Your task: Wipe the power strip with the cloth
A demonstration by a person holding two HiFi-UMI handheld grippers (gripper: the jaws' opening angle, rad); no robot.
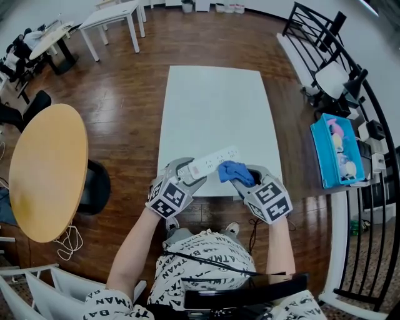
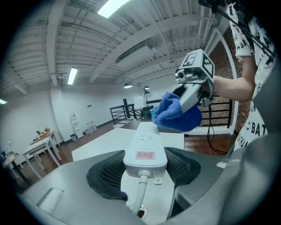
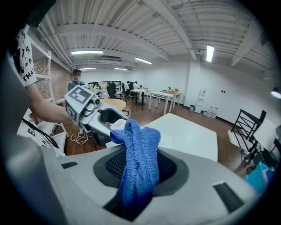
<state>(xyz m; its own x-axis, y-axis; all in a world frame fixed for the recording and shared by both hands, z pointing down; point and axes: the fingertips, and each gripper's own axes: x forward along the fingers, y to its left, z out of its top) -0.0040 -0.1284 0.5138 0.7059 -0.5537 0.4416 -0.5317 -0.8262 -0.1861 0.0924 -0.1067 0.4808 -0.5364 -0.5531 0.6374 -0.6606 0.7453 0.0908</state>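
Note:
The white power strip (image 1: 211, 163) is held above the near edge of the white table (image 1: 212, 106), with my left gripper (image 1: 185, 177) shut on its cable end. In the left gripper view the power strip (image 2: 145, 147) sits between the dark pads, its cord hanging below. My right gripper (image 1: 249, 178) is shut on the blue cloth (image 1: 235, 172), which rests against the strip's right side. In the right gripper view the blue cloth (image 3: 137, 165) rises bunched from between the jaws, its top reaching the strip's end near the left gripper (image 3: 102, 119).
A round wooden table (image 1: 47, 169) stands at the left, a white desk (image 1: 115, 15) at the back. A black metal rack (image 1: 331, 81) and a blue bin (image 1: 336, 150) of items line the right side. My patterned clothing fills the bottom of the head view.

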